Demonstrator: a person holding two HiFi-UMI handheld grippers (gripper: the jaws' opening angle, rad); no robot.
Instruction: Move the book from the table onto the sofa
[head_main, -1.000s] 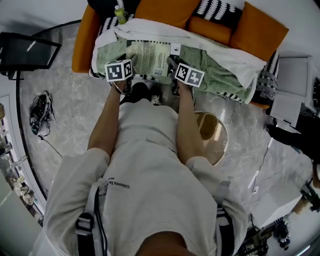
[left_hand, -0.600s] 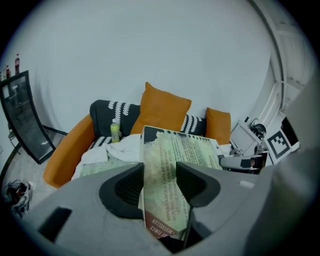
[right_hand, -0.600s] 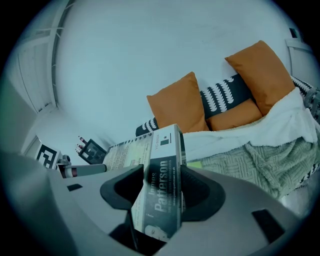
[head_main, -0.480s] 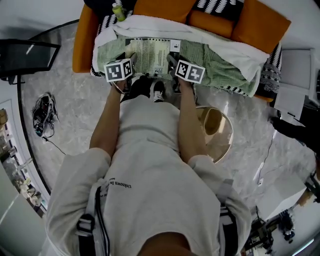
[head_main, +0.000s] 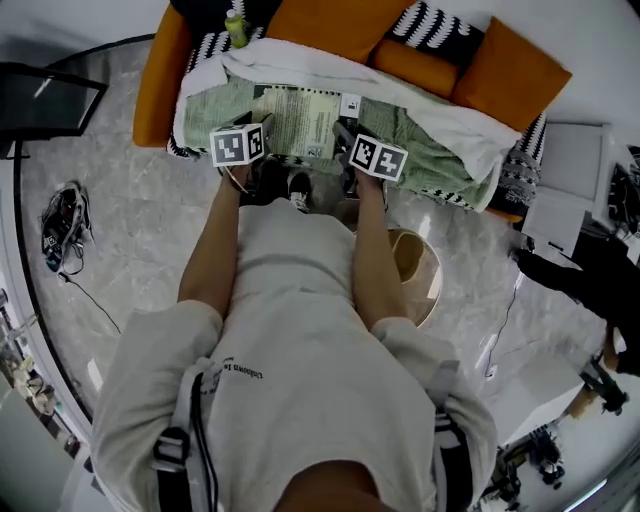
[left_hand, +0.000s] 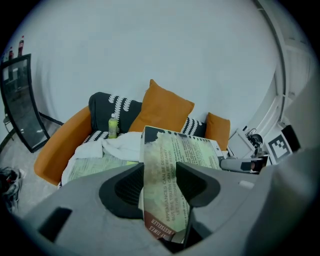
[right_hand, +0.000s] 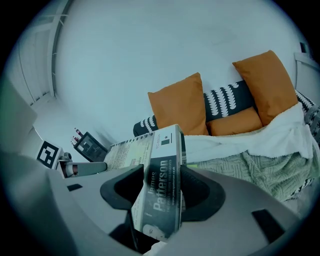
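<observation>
The book (head_main: 305, 118), a paperback with a pale green printed cover, is held flat between both grippers over the green blanket (head_main: 440, 150) on the orange sofa (head_main: 158, 85). My left gripper (head_main: 262, 122) is shut on the book's left edge. My right gripper (head_main: 342, 130) is shut on its right edge. In the left gripper view the book (left_hand: 172, 155) stands clamped between the pads of the left gripper (left_hand: 160, 187). In the right gripper view the spine of the book (right_hand: 165, 175) fills the gap of the right gripper (right_hand: 159, 192). Whether the book touches the blanket I cannot tell.
A white towel (head_main: 300, 62) and orange cushions (head_main: 510, 70) lie along the sofa's back, with a green bottle (head_main: 238, 27) at its left end. A round wooden table (head_main: 425, 275) stands behind me to the right. A black stand (head_main: 45, 100) and cables (head_main: 58, 222) are on the floor at left.
The head view has swung slightly. Both grippers stay shut on the book at the same place over the sofa's front.
</observation>
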